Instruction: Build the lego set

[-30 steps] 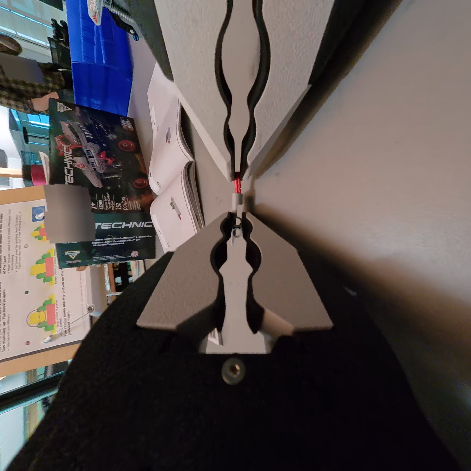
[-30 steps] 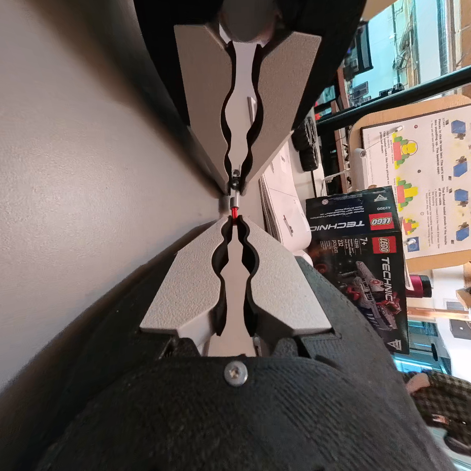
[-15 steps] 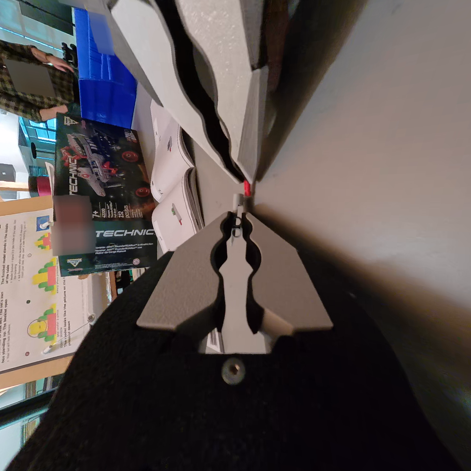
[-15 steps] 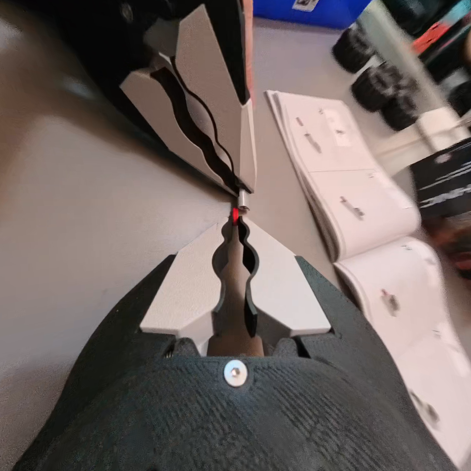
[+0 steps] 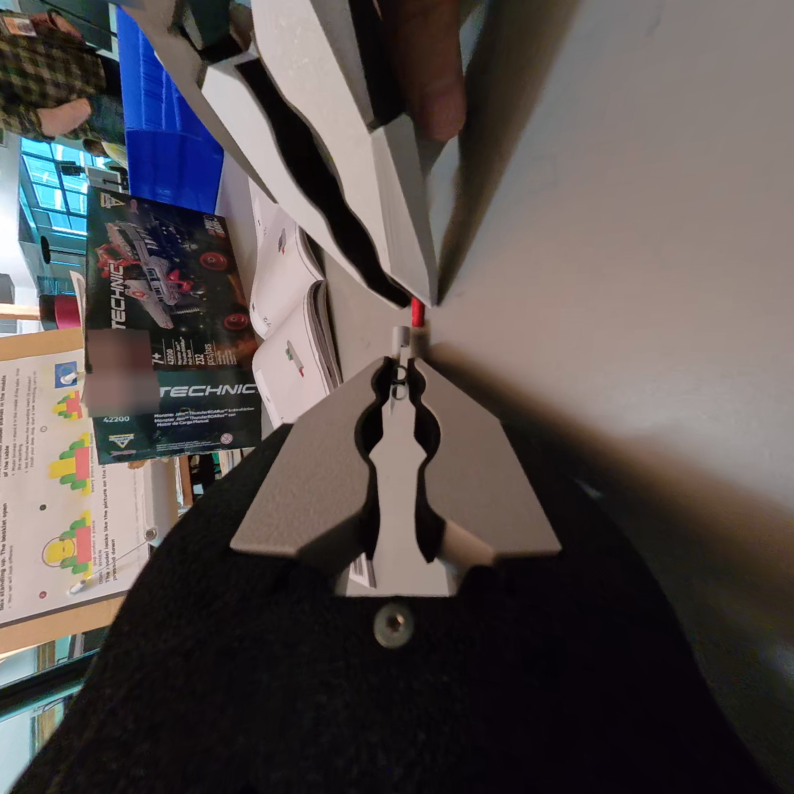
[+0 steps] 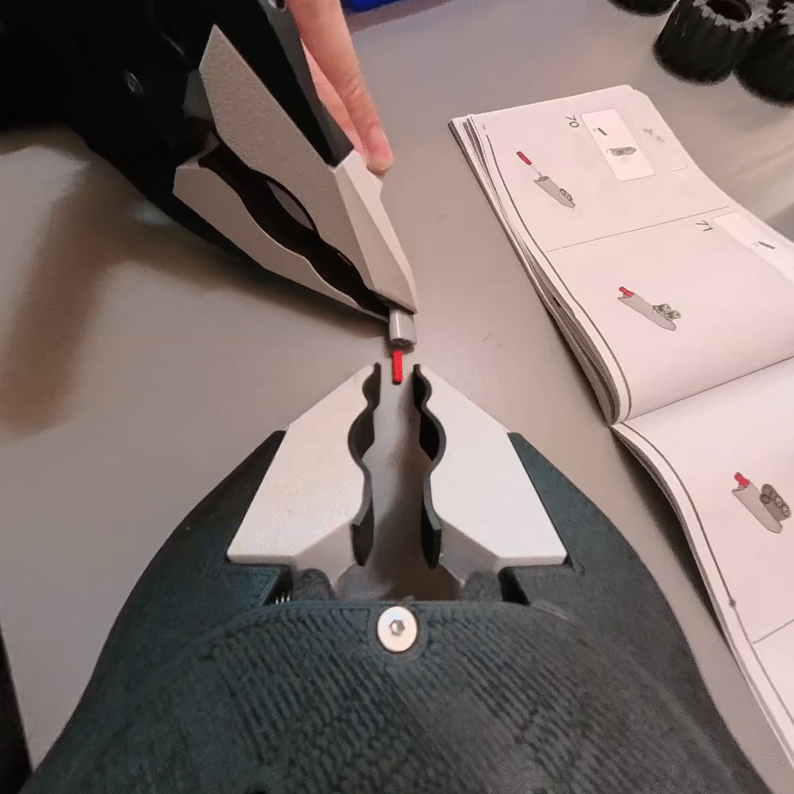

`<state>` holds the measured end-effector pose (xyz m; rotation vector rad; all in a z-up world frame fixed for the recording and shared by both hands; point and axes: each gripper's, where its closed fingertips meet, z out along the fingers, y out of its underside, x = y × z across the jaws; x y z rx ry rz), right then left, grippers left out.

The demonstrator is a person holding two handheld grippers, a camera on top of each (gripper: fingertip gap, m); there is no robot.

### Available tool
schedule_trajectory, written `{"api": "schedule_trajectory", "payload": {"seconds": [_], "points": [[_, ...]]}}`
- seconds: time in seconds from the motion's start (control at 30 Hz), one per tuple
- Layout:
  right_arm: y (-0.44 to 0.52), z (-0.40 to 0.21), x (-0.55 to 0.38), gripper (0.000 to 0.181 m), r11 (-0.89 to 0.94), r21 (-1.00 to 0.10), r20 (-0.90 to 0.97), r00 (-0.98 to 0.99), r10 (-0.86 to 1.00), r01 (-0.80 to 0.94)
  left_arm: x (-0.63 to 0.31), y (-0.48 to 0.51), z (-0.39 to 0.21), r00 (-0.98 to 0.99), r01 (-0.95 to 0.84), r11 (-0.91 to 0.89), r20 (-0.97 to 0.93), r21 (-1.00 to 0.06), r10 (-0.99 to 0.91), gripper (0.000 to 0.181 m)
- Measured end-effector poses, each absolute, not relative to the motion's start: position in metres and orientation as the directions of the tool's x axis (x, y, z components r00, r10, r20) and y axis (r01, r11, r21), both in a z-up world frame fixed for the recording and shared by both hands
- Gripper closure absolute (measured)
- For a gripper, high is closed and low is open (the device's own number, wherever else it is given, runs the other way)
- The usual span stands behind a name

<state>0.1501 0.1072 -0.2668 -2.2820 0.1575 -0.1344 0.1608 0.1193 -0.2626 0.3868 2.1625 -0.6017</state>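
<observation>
My left gripper (image 5: 399, 365) is shut on a small grey lego connector (image 5: 401, 343), held just above the grey table (image 6: 150, 343). It also shows in the right wrist view (image 6: 399, 307), with the connector (image 6: 401, 328) sticking out of its tips and a person's finger (image 6: 365, 129) lying along it. A short red axle (image 6: 397, 365) sits at the connector's free end. My right gripper (image 6: 397, 369) has its jaws slightly apart on either side of the red axle, with a gap on both sides. In the left wrist view the right gripper (image 5: 419, 300) comes in from above onto the red axle (image 5: 416, 313).
An open instruction booklet (image 6: 644, 258) lies on the table to the right. Black tyres (image 6: 709, 38) stand behind it. The lego box (image 5: 172, 326), a blue bin (image 5: 163, 129) and a poster board (image 5: 43, 472) are at the far side. A person in a plaid shirt (image 5: 43, 64) is beyond. Less than 4 cm separates the two grippers' tips.
My right gripper has tilted from head-on to a slant against the left one, and its jaws have parted from the red axle. The left gripper has kept its hold on the grey connector.
</observation>
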Motion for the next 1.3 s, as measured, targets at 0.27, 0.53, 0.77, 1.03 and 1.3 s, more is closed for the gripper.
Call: {"api": "schedule_trajectory", "payload": {"seconds": [0.27,0.53,0.77,1.03,1.3], "points": [[0.107,-0.268,0.154,0.177,-0.641,-0.754,-0.026,0.981,-0.19,-0.144,0.163,0.123,-0.263,-0.605,0.457,0.841,-0.794,-0.291,0.054,0.177],[0.107,-0.268,0.151,0.179,-0.649,-0.754,0.01,0.985,-0.171,-0.105,0.161,0.122,-0.263,-0.6,0.466,0.84,-0.797,-0.279,0.068,0.177],[0.106,-0.265,0.147,0.178,-0.666,-0.733,0.289,0.95,-0.12,0.139,0.161,0.123,-0.263,-0.587,0.477,0.84,-0.805,-0.261,0.083,0.177],[0.105,-0.25,0.146,0.178,-0.628,-0.681,0.561,0.82,-0.117,0.377,0.157,0.116,-0.262,-0.644,0.471,0.796,-0.764,-0.38,0.016,0.177],[0.105,-0.249,0.145,0.178,-0.621,-0.657,0.608,0.787,-0.101,0.428,0.159,0.12,-0.253,-0.716,0.433,0.731,-0.694,-0.527,-0.076,0.177]]}}
